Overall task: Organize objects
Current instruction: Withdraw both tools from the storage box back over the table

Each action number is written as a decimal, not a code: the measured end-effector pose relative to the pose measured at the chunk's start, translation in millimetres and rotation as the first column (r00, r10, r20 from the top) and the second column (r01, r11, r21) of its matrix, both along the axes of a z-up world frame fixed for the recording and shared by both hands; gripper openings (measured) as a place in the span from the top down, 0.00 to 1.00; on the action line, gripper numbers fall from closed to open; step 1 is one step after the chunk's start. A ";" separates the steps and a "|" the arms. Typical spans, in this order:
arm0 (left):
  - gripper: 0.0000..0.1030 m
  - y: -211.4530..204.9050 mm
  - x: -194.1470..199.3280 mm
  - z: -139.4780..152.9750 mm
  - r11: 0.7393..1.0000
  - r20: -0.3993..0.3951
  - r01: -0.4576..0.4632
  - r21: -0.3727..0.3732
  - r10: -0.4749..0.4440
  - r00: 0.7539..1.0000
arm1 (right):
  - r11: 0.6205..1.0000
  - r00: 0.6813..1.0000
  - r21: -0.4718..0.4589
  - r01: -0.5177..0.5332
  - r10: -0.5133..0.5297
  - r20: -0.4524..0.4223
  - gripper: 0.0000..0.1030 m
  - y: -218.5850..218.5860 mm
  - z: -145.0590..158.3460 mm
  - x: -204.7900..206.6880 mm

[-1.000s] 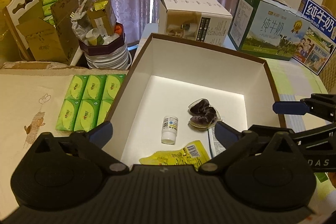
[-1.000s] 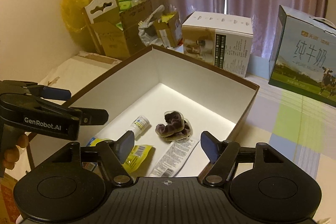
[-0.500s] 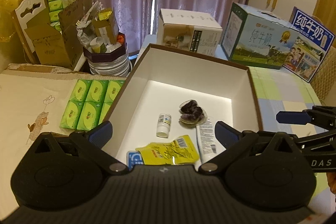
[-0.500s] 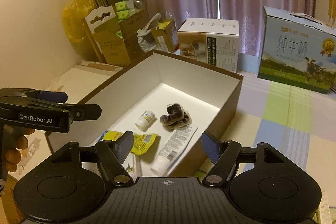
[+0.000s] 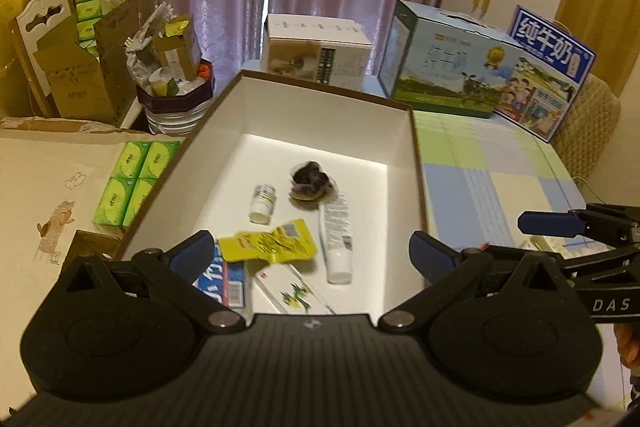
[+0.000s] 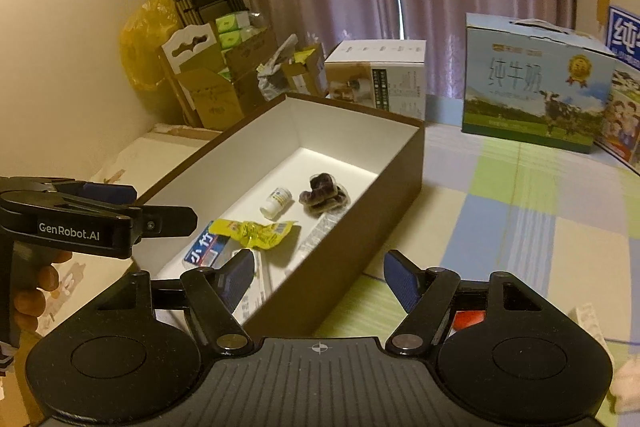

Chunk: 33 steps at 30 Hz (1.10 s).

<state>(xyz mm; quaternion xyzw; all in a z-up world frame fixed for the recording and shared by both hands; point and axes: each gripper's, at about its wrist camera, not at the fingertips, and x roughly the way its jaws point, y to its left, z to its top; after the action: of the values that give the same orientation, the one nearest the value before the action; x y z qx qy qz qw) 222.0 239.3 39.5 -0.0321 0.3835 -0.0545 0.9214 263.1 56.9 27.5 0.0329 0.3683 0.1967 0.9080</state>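
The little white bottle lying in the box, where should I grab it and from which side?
Grip the white bottle across its round body, coming from above. It lies on its side on the box floor, clear of the dark packet beside it, leaving room for both fingers.

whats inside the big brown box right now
Inside the brown box: a small white bottle, a dark packet, a white tube, a yellow pouch, a blue packet partly hidden under it.
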 end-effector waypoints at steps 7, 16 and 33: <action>0.01 -22.7 -27.9 0.5 1.000 -0.016 0.022 -0.017 -0.022 1.000 | 1.000 1.000 -0.004 0.017 -0.017 -0.011 0.33 -22.0 0.3 -30.9; 0.01 -59.2 -54.3 -2.1 0.998 -0.041 0.054 -0.018 -0.055 0.998 | 0.999 0.999 0.003 0.041 -0.040 -0.037 0.33 -57.8 -1.6 -63.9; 0.01 -150.5 -79.6 -19.2 0.988 -0.112 0.152 -0.041 -0.156 0.981 | 0.992 0.985 -0.026 0.123 -0.125 -0.122 0.33 -136.6 -20.8 -113.4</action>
<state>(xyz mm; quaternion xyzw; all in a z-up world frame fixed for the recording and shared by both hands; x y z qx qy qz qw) 142.4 88.8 20.3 -0.0202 0.4362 -0.1298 0.8902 149.8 -79.7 6.7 0.0594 0.4230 0.1341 0.8942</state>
